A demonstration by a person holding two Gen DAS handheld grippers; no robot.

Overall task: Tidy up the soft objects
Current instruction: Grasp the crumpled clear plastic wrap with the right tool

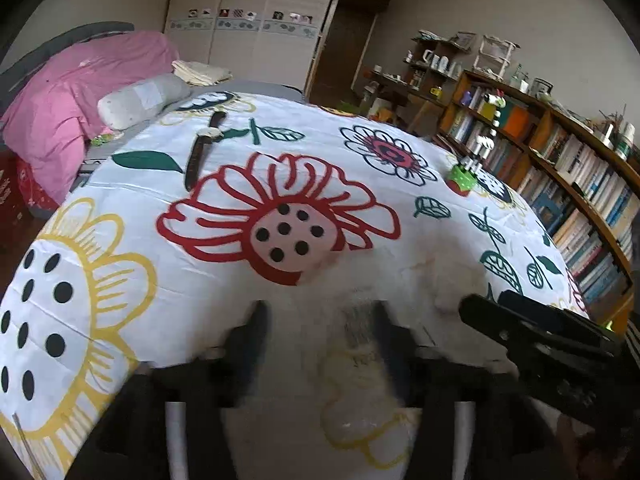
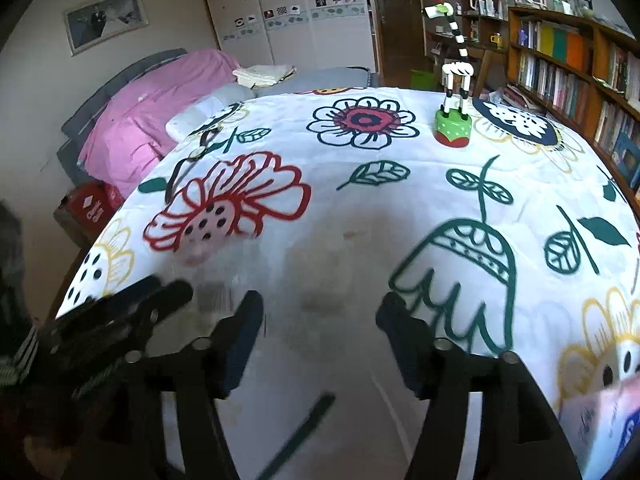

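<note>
Seemingly a blurred white soft object between parted left hand-held gripper, right hand-held gripper agape.

We find no text we can read in either view. The red box beside the bed carries white marks — too blurred to make out. The book spines on the bookshelf and the small pictures on the wardrobe doors are too small — no letters or numbers resolve.
</note>
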